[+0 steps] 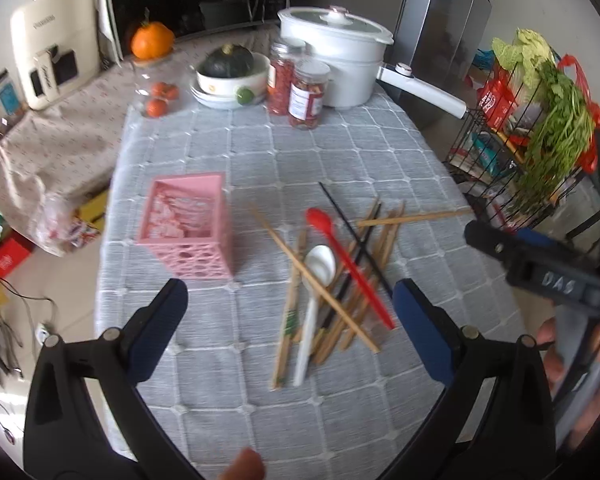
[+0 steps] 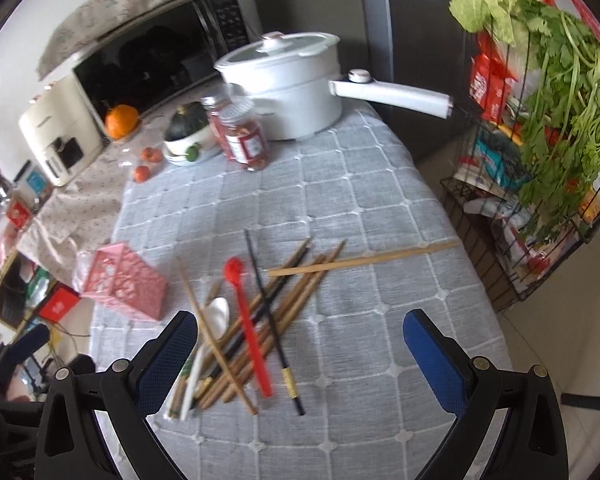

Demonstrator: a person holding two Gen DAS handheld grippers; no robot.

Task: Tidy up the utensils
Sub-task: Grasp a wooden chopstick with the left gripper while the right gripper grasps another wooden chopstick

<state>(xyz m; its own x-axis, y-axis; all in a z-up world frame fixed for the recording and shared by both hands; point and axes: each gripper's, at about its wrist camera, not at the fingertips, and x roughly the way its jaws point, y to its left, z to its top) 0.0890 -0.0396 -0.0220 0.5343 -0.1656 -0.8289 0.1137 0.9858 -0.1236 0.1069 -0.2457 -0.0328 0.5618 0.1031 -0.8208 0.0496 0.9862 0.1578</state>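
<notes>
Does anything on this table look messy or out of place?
Yes. The chopsticks, a red spoon and a white spoon lie crisscrossed in a loose pile on the grey cloth, while the pink holder beside them holds none.

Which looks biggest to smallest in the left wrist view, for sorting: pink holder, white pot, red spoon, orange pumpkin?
1. white pot
2. pink holder, though it is nearer the camera, so this order is unsure
3. red spoon: long but thin
4. orange pumpkin
</notes>
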